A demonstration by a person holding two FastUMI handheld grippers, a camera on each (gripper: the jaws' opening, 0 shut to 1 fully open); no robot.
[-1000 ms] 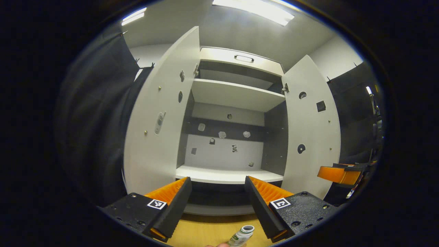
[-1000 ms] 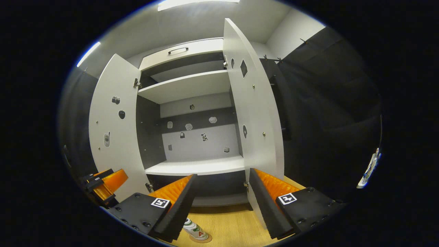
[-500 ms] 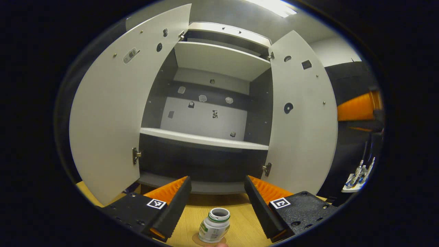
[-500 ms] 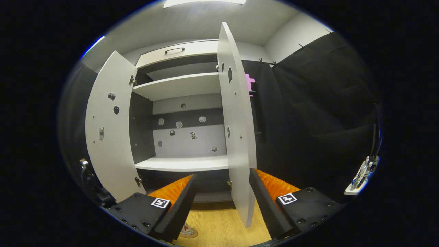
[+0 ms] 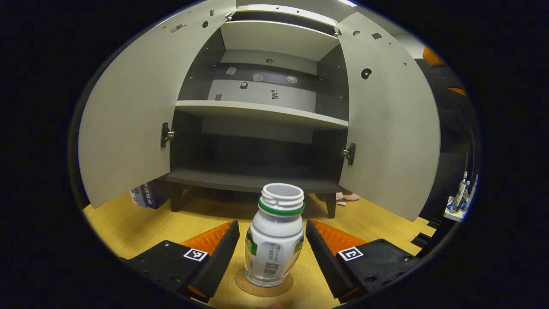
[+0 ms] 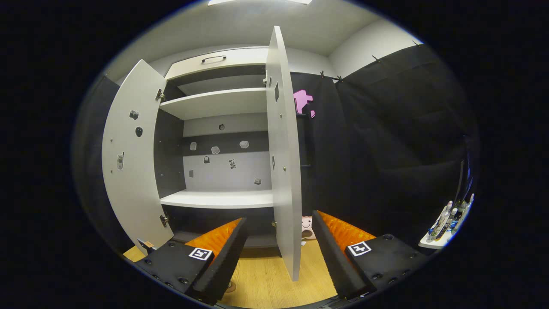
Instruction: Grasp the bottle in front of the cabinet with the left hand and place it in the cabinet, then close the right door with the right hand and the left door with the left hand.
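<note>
Fingers (image 5: 216, 257) of the left gripper (image 5: 272, 253) are spread wide in the left gripper view, either side of the bottle (image 5: 274, 240) without touching it; it stands uncapped on a coaster (image 5: 246, 286) in front of the cabinet (image 5: 257, 111), both doors open. Over in the right gripper view, the right gripper (image 6: 279, 257) is spread too, gripping nothing, with the cabinet's right door (image 6: 283, 171) edge-on between its fingers.

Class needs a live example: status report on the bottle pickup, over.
Left gripper open, straddling bottle, no contact. Right gripper open, facing right door edge. Both doors open; path to cabinet unblocked.
</note>
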